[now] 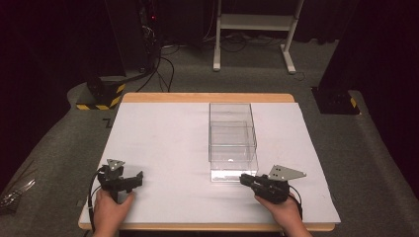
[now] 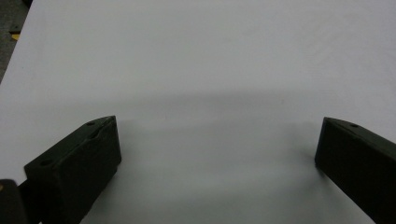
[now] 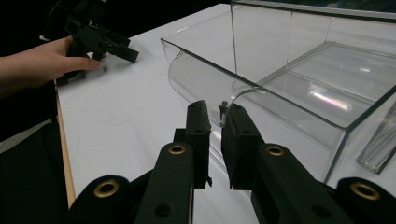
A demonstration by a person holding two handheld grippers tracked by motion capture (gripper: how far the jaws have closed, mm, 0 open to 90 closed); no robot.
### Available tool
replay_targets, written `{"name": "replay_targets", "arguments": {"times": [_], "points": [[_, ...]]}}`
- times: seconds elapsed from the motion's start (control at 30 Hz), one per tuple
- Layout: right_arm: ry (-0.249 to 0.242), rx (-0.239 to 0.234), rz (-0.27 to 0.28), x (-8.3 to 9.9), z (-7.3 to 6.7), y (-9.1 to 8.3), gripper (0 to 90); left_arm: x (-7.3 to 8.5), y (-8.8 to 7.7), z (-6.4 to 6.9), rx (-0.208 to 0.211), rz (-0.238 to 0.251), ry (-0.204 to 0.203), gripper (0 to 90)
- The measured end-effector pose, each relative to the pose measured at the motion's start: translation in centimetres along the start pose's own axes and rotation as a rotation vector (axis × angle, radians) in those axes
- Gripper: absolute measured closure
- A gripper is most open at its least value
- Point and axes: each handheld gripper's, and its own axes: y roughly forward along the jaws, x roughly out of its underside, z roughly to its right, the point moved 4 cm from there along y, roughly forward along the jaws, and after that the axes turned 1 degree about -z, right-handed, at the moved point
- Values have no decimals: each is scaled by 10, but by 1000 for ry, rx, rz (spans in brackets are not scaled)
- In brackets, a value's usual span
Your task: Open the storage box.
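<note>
A white bench [image 1: 163,148] holds a clear drawer box [image 1: 232,140] whose drawer sticks out toward the person. The right gripper [image 3: 215,122], nearer it, has fingers clamped on the drawer's front lip [image 3: 233,95]. The left gripper [image 1: 129,180] rests well left of the box, fingers apart.

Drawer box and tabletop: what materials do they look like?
Clear drawer box: looks like rigid clear plastic, probably acrylic, glossy; the table shows through its walls and the edges catch highlights. The right tool is shut on the curved front lip of its drawer. Tabletop: matte white sheet, no glare, over a board with a light wood-look edge.
</note>
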Motion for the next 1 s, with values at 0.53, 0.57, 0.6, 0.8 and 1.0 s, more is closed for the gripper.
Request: {"name": "replay_targets", "arguments": {"times": [0.53,0.57,0.6,0.8,1.0], "points": [[-21,-13,-24,12,-18,-13,820,0,0,0,0,0,0,5],[-24,-14,-26,13,-19,-14,820,0,0,0,0,0,0,5],[-24,-16,-28,14,-21,-15,820,0,0,0,0,0,0,5],[-27,-23,-24,18,-27,-20,820,0,0,0,-1,1,0,5],[-22,-35,-20,21,-31,-23,822,0,0,0,-1,1,0,5]]}}
